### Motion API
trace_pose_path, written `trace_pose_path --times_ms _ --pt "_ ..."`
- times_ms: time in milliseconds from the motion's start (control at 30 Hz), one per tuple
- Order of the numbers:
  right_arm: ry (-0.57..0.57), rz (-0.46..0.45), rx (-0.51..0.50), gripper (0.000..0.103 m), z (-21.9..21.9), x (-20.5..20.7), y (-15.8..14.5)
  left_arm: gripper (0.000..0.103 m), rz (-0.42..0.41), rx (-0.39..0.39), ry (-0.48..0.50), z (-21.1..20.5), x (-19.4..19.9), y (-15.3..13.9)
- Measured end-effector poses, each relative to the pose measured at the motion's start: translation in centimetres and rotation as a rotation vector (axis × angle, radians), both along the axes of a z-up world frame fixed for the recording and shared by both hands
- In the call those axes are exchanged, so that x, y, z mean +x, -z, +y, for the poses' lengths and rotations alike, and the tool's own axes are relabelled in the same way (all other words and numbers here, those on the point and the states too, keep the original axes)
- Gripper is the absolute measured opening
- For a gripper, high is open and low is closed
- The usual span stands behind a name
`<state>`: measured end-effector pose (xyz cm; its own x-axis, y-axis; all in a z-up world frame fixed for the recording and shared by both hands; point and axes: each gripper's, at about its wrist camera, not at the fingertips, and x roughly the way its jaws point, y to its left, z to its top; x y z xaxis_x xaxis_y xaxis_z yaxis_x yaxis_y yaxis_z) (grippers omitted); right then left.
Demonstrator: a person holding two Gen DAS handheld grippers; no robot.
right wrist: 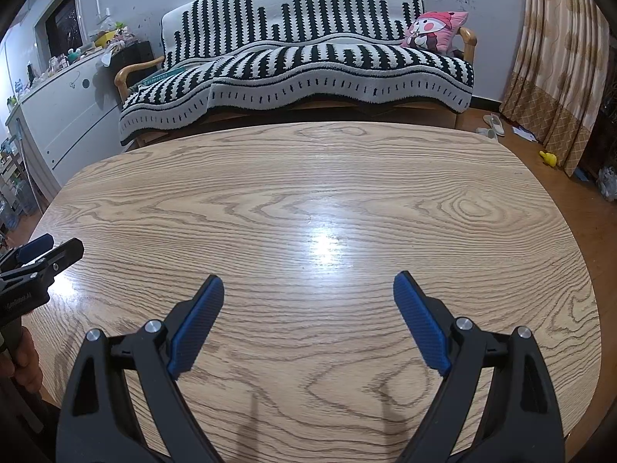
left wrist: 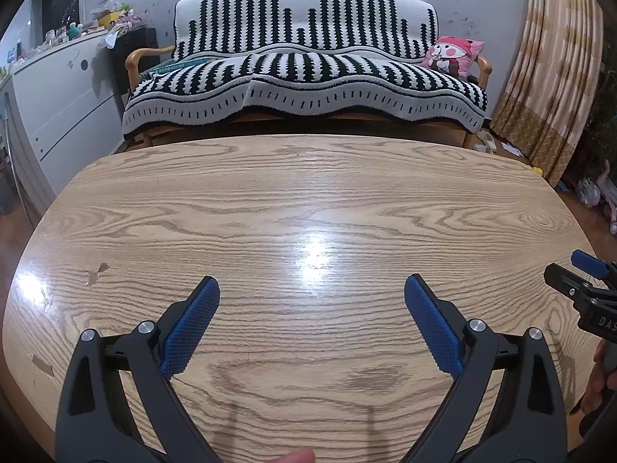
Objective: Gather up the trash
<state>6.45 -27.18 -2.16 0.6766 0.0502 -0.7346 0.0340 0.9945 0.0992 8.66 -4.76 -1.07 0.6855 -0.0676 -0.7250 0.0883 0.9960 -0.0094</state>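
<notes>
My left gripper [left wrist: 311, 286] hangs over the wooden table [left wrist: 308, 200] with its blue-padded jaws spread wide and nothing between them. My right gripper [right wrist: 308, 283] is open in the same way above the table [right wrist: 308, 193], also holding nothing. Each gripper shows at the edge of the other's view: the right gripper [left wrist: 578, 270] at the right edge, the left gripper [right wrist: 50, 249] at the left edge, with a hand below it. No piece of trash shows on the tabletop in either view.
Beyond the table's far edge stands a sofa [left wrist: 304, 69] under a black-and-white striped cover, with a pink cushion [left wrist: 453, 56]. A white cabinet [left wrist: 65, 92] is at the left. A curtain [right wrist: 559, 58] hangs at the right, with slippers [right wrist: 491, 125] and a yellow toy [right wrist: 549, 158] on the floor.
</notes>
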Motion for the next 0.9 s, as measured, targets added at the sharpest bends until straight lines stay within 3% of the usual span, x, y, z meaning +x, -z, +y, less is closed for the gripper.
trace_pose_path --times_ms 900 --pt "0.004 0.006 0.004 0.086 -0.26 0.05 -0.08 0.094 -0.011 0.035 -0.016 0.3 0.16 0.19"
